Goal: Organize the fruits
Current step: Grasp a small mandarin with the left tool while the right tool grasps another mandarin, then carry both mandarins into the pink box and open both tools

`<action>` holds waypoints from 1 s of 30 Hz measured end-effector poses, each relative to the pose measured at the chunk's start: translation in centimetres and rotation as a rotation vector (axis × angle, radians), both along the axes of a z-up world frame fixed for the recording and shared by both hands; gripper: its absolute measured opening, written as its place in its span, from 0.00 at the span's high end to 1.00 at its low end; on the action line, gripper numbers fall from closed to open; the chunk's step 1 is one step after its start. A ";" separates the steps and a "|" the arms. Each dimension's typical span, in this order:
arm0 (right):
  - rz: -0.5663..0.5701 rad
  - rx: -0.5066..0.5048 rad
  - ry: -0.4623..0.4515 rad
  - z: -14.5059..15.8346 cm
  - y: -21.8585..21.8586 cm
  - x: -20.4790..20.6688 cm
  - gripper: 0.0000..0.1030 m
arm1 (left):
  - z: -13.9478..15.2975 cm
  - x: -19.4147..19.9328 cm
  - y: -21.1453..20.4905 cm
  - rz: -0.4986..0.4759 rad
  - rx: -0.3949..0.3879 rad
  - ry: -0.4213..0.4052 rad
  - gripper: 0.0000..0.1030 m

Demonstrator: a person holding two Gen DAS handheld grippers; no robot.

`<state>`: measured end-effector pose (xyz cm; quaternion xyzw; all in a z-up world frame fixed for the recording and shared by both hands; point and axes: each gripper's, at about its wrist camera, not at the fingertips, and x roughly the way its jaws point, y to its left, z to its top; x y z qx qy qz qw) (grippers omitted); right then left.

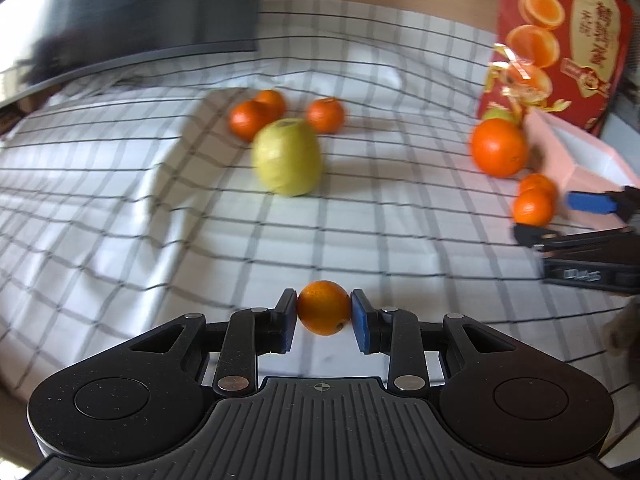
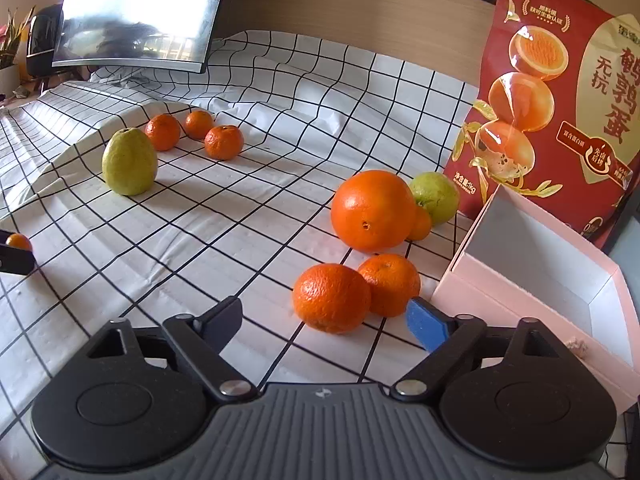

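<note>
We see a checked tablecloth (image 2: 240, 216) scattered with fruit. Our left gripper (image 1: 324, 314) is clenched on a small orange (image 1: 323, 307), one pad on each side, held above the cloth. Our right gripper (image 2: 326, 320) is spread wide and holds nothing; a mandarin (image 2: 331, 297) sits on the cloth just ahead, roughly between its fingers, touching a second mandarin (image 2: 391, 283) behind and to the right. A pink open box (image 2: 560, 280) lies immediately right of that pair (it looks like the likely destination), so the right gripper is the nearer one to both. A big orange (image 2: 372, 210) and a green fruit (image 2: 436, 196) sit farther back; a pear-like fruit (image 2: 129, 162) sits far left.
</note>
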<state>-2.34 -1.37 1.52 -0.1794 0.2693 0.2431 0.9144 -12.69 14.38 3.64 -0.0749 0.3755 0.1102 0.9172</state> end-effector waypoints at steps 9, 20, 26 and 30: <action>-0.021 -0.049 -0.004 -0.6 0.5 0.8 0.55 | 0.7 3.7 -5.3 -0.201 -0.072 -0.014 0.67; -0.180 0.078 0.160 1.3 -9.4 -2.2 0.57 | 0.0 5.0 -10.8 -0.408 -0.109 0.022 0.67; -0.316 0.103 0.129 3.1 -14.6 -3.2 0.57 | 2.8 9.1 -13.0 -0.497 -0.180 -0.045 0.67; -0.362 0.137 0.046 5.8 -16.2 -2.2 0.57 | 6.7 14.2 -14.8 -0.563 -0.217 -0.146 0.67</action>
